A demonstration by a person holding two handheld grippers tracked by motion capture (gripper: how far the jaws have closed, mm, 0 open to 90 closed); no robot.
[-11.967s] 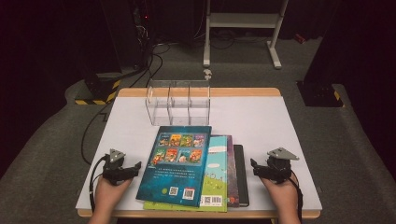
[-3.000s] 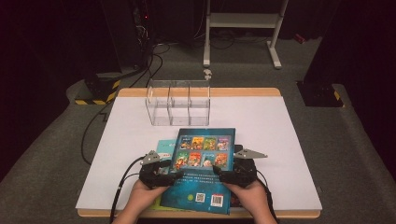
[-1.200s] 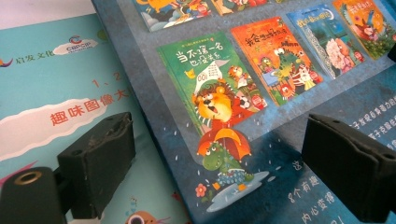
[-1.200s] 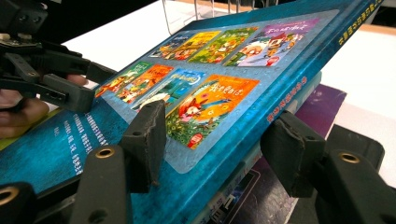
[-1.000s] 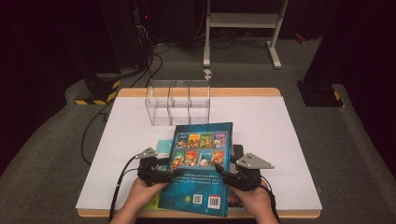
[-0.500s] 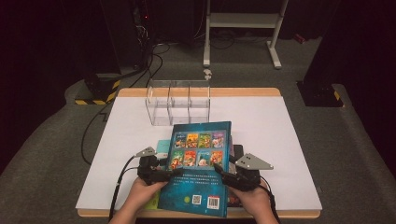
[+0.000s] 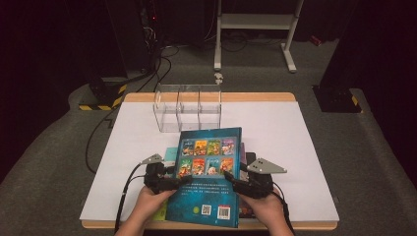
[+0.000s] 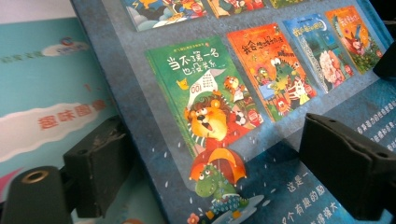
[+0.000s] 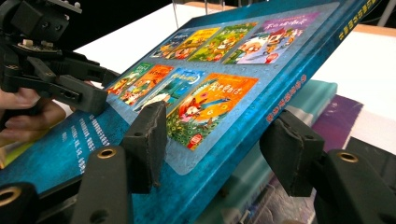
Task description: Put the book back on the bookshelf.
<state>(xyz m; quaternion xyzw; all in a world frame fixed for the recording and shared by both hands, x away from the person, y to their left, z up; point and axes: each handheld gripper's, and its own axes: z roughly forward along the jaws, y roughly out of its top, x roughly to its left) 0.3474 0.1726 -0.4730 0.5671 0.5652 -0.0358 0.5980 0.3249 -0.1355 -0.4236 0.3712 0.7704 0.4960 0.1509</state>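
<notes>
The white table [image 7: 295,147] with a wooden edge stands on grey carpet in a dark room; a clear acrylic organizer [image 7: 188,105] stands at its far side, and a white metal stand [image 7: 255,24] is behind. The blue picture book [image 7: 211,172] is lifted, tilted, over a teal book [image 8: 42,93] and a purple book [image 9: 336,116], which it mostly hides. The left gripper [image 7: 169,181] and the right gripper [image 7: 235,184] each grip one side edge of it, jaws half wide. The person's forearms are cut off below.
</notes>
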